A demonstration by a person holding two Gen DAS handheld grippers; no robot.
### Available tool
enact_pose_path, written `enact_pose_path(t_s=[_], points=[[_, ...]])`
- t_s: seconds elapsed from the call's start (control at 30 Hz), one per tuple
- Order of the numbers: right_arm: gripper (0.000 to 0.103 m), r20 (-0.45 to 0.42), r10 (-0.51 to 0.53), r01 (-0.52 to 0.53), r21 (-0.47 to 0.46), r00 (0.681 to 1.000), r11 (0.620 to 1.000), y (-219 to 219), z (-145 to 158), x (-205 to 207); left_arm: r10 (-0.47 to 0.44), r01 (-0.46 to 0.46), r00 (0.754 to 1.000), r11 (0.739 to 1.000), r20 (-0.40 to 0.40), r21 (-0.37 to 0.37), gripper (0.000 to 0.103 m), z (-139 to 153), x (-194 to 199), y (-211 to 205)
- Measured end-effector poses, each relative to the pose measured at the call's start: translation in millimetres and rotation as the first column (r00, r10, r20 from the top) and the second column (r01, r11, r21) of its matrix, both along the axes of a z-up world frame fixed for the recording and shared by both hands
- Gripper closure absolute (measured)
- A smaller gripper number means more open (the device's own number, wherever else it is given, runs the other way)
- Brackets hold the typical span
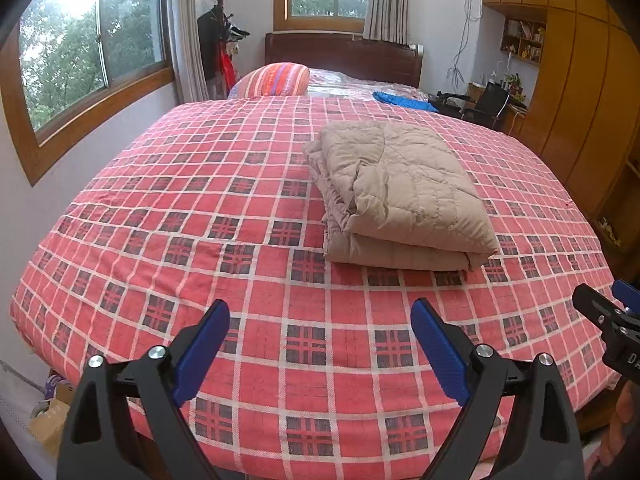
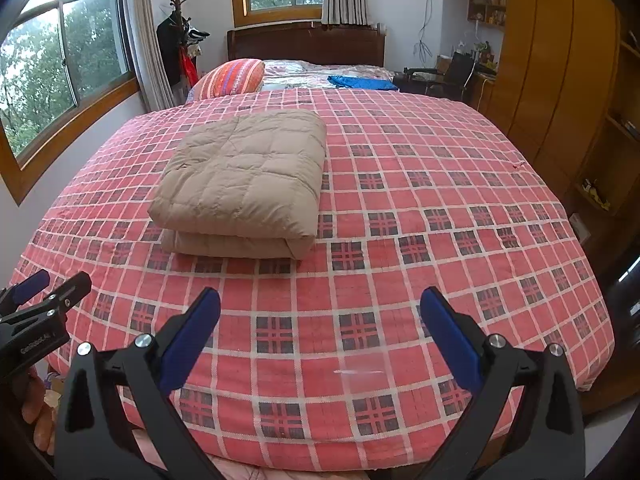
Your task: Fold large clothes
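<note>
Tongs, left (image 1: 320,344) and right (image 2: 320,334), both gaping wide and empty, near folded beige quilted coat (image 2: 244,178) on checked bedspread (image 2: 420,220).

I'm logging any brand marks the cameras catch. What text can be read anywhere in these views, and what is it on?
"GenRobot.AI", small and hard to read: on the black body of the left gripper, seen in the right wrist view.
"DA", cut off by the frame edge: on the right gripper, in the left wrist view.
Book spines on the wall shelf: too small to read.
</note>
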State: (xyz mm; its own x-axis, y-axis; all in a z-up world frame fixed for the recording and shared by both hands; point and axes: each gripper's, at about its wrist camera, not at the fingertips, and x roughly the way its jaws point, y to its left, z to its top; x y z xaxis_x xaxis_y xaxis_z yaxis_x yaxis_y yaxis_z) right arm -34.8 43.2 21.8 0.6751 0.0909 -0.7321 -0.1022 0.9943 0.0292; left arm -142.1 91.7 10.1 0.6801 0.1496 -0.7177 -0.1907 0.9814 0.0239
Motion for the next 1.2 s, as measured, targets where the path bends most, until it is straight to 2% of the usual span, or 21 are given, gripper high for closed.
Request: enact_pose_path(t_s=[1.2], points=[[0.003, -0.010, 0.029, -0.029, 0.014, 1.000, 0.999, 1.8, 0.2, 1.2, 0.005, -0.005, 1.000, 1.000, 0.020, 0.000, 0.010, 4.4, -5.4, 1.5]])
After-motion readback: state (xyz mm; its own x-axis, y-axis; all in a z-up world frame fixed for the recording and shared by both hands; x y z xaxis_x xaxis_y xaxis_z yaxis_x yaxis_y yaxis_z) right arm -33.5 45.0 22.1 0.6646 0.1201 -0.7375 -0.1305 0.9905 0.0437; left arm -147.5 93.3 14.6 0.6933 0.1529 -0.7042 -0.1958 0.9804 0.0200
